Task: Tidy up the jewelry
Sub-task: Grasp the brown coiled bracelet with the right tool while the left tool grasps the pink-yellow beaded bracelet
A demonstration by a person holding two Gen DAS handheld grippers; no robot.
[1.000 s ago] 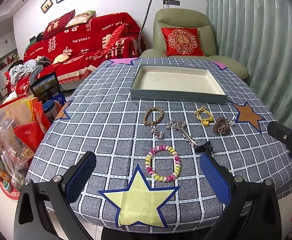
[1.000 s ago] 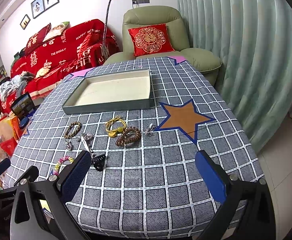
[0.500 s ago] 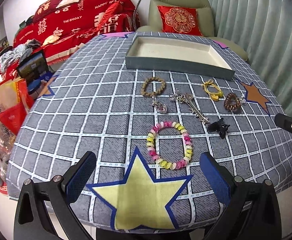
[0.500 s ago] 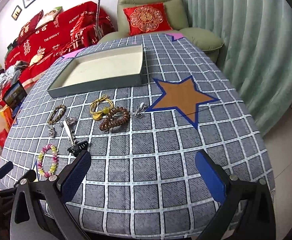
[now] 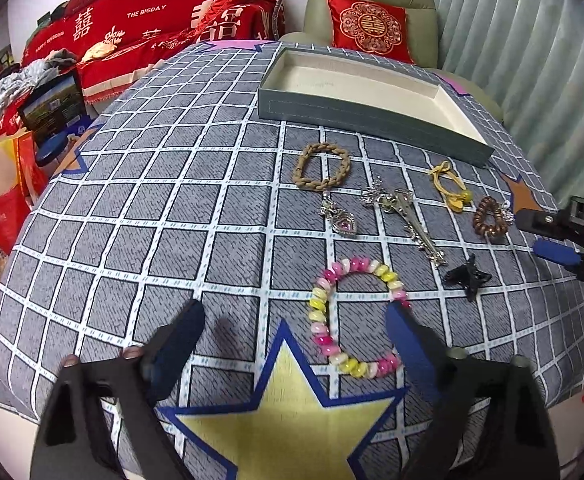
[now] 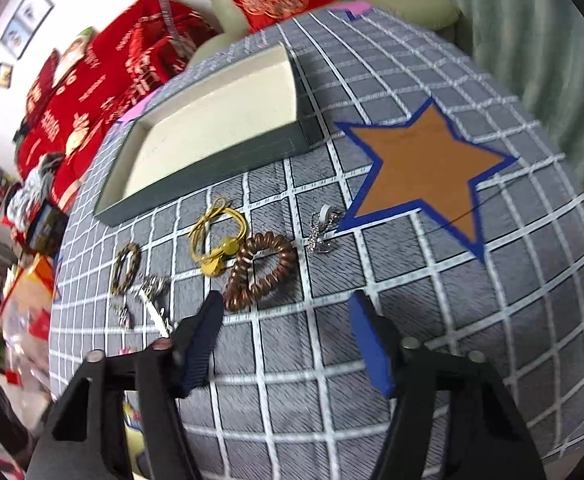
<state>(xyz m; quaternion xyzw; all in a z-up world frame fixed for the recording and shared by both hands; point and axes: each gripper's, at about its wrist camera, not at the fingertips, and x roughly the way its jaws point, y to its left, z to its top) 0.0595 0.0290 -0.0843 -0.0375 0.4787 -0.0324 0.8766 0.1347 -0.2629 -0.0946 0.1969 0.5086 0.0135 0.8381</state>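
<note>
Left claw (image 5: 294, 316) closing, clasping nothing; bead bracelet (image 5: 354, 316) on counter (image 5: 139, 208), its right side at the right pad. Right claw (image 6: 285, 312) closing, empty, just short of coil tie (image 6: 261, 270). Tray (image 5: 368, 92) beyond, empty.

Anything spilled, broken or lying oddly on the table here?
Nothing stands out. The tray sits empty and square on the cloth; the beaded bracelet, brown coil tie and other pieces lie separate and look intact on the table.
</note>
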